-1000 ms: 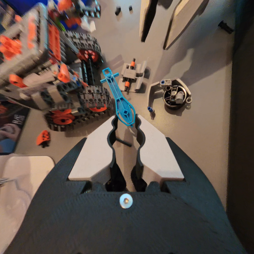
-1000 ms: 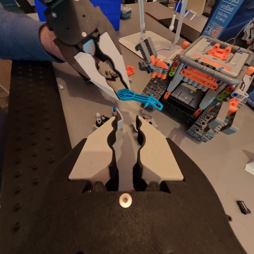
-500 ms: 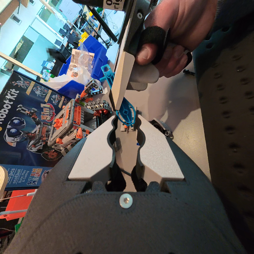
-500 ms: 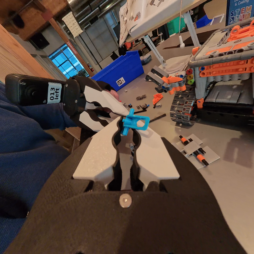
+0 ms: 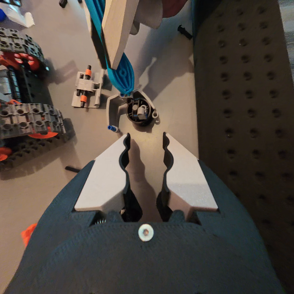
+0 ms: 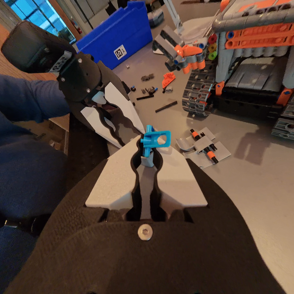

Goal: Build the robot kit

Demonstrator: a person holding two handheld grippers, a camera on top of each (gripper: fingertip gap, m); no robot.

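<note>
My right gripper (image 6: 148,143) is shut on a bright blue plastic tool (image 6: 156,140) and holds it above the grey table. The tool's forked head sticks out past the fingertips. In the left wrist view the right gripper (image 5: 108,66) comes down from the top with the blue tool (image 5: 124,78) between its fingers. The tool's tip is just over a grey curved piece with a black round hub (image 5: 138,111). My left gripper (image 5: 146,135) is open and empty, just short of that piece. In the right wrist view the left gripper (image 6: 130,138) stands close to the left of the tool.
A grey and orange tracked robot model (image 6: 238,63) stands to the right, its tracks (image 5: 23,117) at the left. A grey plate assembly with orange pins (image 5: 86,90) lies beside the hub. A blue bin (image 6: 114,39), a black axle (image 6: 166,106) and small loose parts lie behind. A black perforated mat (image 5: 246,111) borders the table. Spacing between my two grippers at the tips: around 8 cm.
My left gripper held the blue tool a second ago. The right gripper closed on it, the left gripper opened and drew back, and the tool now hangs from the right gripper alone.
</note>
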